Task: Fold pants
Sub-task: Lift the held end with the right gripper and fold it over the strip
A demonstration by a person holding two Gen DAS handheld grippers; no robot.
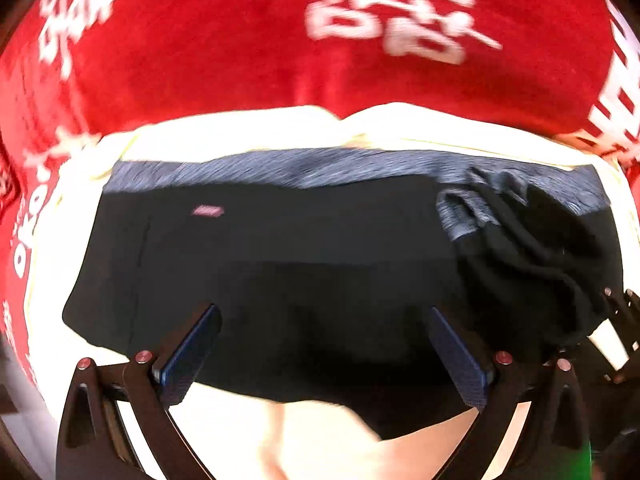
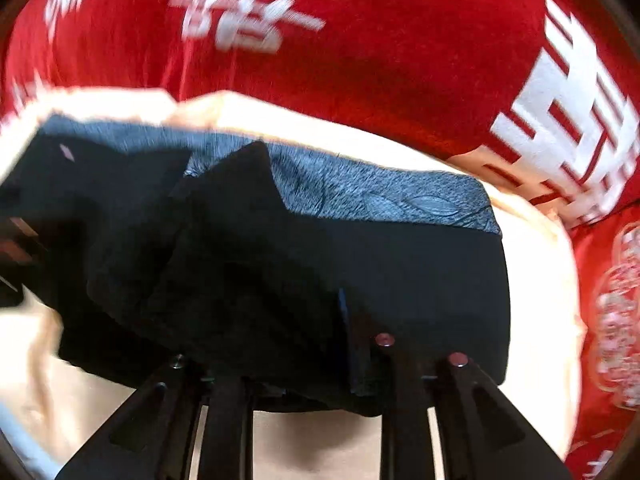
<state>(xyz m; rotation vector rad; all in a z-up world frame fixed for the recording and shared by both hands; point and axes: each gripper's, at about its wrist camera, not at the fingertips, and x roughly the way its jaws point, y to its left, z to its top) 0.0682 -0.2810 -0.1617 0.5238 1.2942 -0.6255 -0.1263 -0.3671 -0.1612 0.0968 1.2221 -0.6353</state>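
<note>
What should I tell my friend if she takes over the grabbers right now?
Left gripper: open, nothing in it, over the near edge of the pants.
Right gripper: partly open above the black cloth; a grip can't be confirmed.
Pants: folded into a dark bundle on the pale pad, grey waistband at the far side, red printed cloth underneath.
Done: a fold is in.
Left: the bunched drawstring side looks untidy; probably smooth it.
</note>
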